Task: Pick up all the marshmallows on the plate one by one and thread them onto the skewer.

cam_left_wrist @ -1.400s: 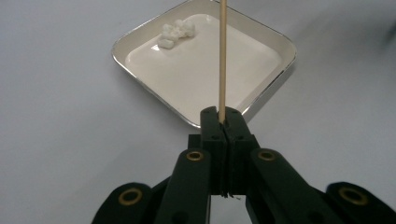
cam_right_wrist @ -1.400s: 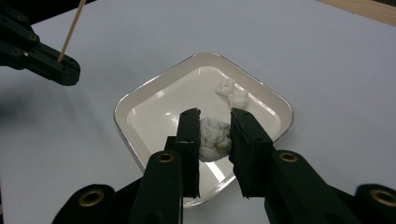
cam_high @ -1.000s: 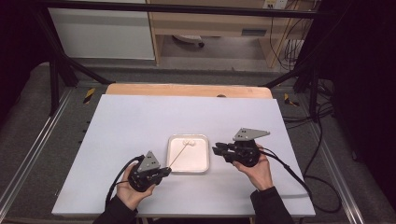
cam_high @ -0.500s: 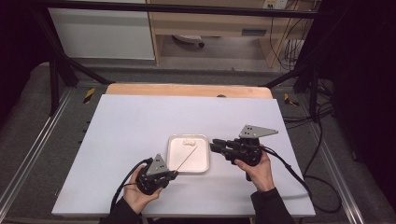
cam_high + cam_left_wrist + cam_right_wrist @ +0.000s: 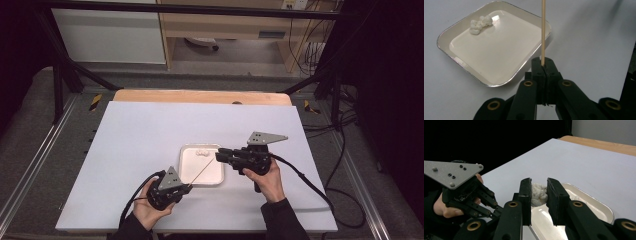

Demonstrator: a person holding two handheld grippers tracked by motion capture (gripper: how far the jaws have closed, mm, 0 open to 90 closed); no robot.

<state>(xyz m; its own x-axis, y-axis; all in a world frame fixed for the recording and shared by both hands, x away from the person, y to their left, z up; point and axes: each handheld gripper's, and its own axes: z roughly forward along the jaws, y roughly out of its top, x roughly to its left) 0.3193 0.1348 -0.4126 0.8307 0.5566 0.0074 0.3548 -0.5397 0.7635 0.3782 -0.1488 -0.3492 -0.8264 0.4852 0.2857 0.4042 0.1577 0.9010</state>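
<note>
Left gripper [image 5: 543, 65] jaws pressed together on a wooden skewer [image 5: 543, 32], beside the white tray [image 5: 461, 63]. Right gripper [image 5: 539, 195] pinches a marshmallow [image 5: 539, 194] above the tray; more marshmallows [image 5: 480, 23] occupy its far corner. Skewer tip is cut off.

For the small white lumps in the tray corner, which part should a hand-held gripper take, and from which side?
Take one outer lump of the white lumps, across its soft rounded sides, coming from above or over the open middle of the tray. The pile sits close against the raised rim in that corner, so a low approach from outside would likely hit the rim.
</note>
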